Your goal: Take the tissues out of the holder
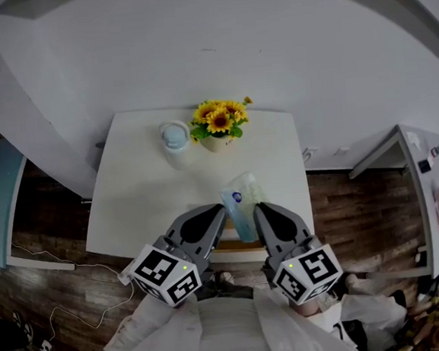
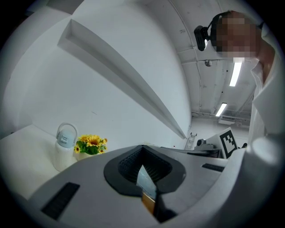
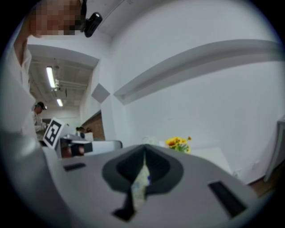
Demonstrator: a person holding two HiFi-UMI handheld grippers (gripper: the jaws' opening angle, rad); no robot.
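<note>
A plastic-wrapped tissue pack (image 1: pixel 243 198) with a blue logo sits tilted between my two grippers near the table's front edge. My left gripper (image 1: pixel 221 210) is shut at the pack's left edge and my right gripper (image 1: pixel 260 207) is shut at its right edge. A strip of the wooden holder (image 1: pixel 233 244) shows just below the pack. In the left gripper view the left gripper (image 2: pixel 143 161) pinches a pale sliver of the tissue pack (image 2: pixel 145 180), with wood (image 2: pixel 148 202) beneath it. In the right gripper view the right gripper (image 3: pixel 143 165) clamps the tissue pack (image 3: pixel 140 187).
On the white table (image 1: pixel 129 194) a white jug with a blue lid (image 1: pixel 175 139) and a pot of sunflowers (image 1: pixel 219 123) stand at the back against the wall. A cable (image 1: pixel 77 298) lies on the wooden floor at the left. Another table (image 1: pixel 435 190) stands at the right.
</note>
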